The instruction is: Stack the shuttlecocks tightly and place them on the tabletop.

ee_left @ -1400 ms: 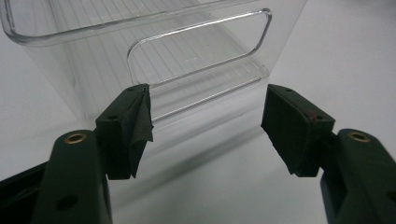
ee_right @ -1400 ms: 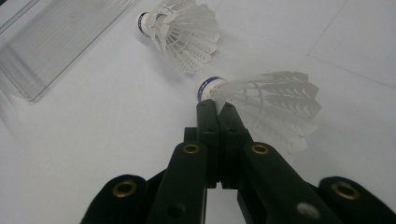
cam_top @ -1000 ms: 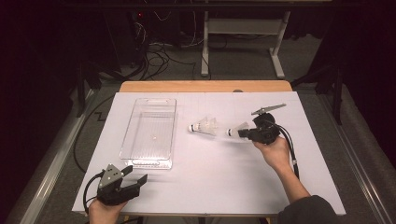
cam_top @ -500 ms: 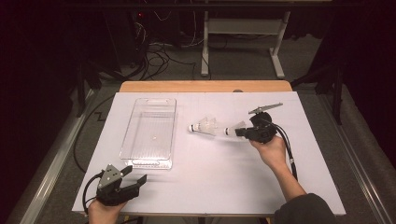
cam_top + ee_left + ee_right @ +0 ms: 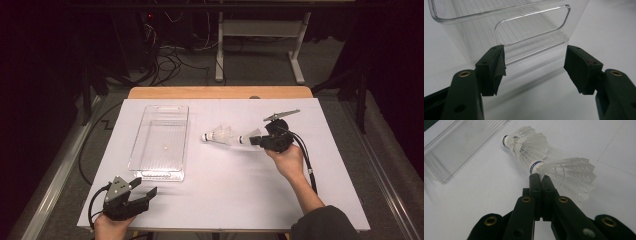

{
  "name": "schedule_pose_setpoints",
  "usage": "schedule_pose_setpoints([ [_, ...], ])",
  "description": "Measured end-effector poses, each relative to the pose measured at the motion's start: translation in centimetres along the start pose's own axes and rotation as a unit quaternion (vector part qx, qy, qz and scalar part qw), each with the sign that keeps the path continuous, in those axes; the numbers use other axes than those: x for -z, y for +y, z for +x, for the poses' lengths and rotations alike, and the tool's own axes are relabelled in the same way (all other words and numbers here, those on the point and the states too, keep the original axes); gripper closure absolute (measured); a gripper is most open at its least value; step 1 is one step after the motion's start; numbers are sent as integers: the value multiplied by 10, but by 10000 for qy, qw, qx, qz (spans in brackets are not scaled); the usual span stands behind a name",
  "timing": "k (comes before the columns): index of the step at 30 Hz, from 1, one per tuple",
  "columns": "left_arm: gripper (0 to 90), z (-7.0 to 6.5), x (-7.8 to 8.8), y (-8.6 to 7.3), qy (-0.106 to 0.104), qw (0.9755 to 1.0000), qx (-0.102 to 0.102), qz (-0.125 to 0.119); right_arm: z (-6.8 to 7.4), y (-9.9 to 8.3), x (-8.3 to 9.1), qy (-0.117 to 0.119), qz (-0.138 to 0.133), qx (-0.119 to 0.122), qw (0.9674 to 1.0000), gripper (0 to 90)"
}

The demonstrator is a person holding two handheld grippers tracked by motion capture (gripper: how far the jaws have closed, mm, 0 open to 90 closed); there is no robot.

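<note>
Right gripper [image 5: 539,178] fingers are closed together, tips pinched on the feather skirt edge of the near shuttlecock [image 5: 569,173], right by its cork. Judging by looks: near weightless, so no load issue, but the feathers are thin and will bend or crack if squeezed hard. Cork base or the stiff stems just beside it looks like the better hold; the skirt edge grip looks marginal and could slip or twist. The cork of that one seems to touch the skirt of a second shuttlecock [image 5: 524,141], which lies on the white desk [image 5: 240,190] with its cork pointing toward the clear plastic bin [image 5: 162,140]. Moving the held one may drag or roll the other; both are round and will roll easily. In the high view the pair sits mid-desk, right of the bin, apart from it. Left gripper [image 5: 534,67] fingers stand wide open with nothing between them, low on the desk facing the bin's near end wall and handle cutout. Hard to read: how much feather is actually between the right fingertips, and whether the two shuttlecocks are nested or only touching. The bin's walls are transparent, so its edges are faint.
</note>
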State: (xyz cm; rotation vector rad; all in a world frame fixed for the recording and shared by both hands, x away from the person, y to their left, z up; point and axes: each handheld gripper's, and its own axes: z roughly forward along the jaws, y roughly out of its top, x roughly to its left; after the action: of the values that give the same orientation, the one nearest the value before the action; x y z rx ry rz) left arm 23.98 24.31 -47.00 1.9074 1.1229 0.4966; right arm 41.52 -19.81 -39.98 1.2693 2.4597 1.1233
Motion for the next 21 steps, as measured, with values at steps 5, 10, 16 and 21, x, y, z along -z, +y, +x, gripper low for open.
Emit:
schedule_pose_setpoints([
  [5, 345, 0, 0, 0, -8, 10000, 24, -13, 0, 0, 0, -4, -13, -8, 10000, 900],
  [10, 345, 0, -1, 0, -23, 10000, 12, 16, 0, 0, 0, 0, -50, -34, 10000, 900],
  [16, 345, 0, -2, 0, -38, 10000, 18, 11, -2, 1, -2, -5, -70, -103, 9999, 900],
  [21, 345, -1, -1, 1, -24, 10000, -7, 11, -1, 3, -7, 19, -67, -101, 9999, 900],
])
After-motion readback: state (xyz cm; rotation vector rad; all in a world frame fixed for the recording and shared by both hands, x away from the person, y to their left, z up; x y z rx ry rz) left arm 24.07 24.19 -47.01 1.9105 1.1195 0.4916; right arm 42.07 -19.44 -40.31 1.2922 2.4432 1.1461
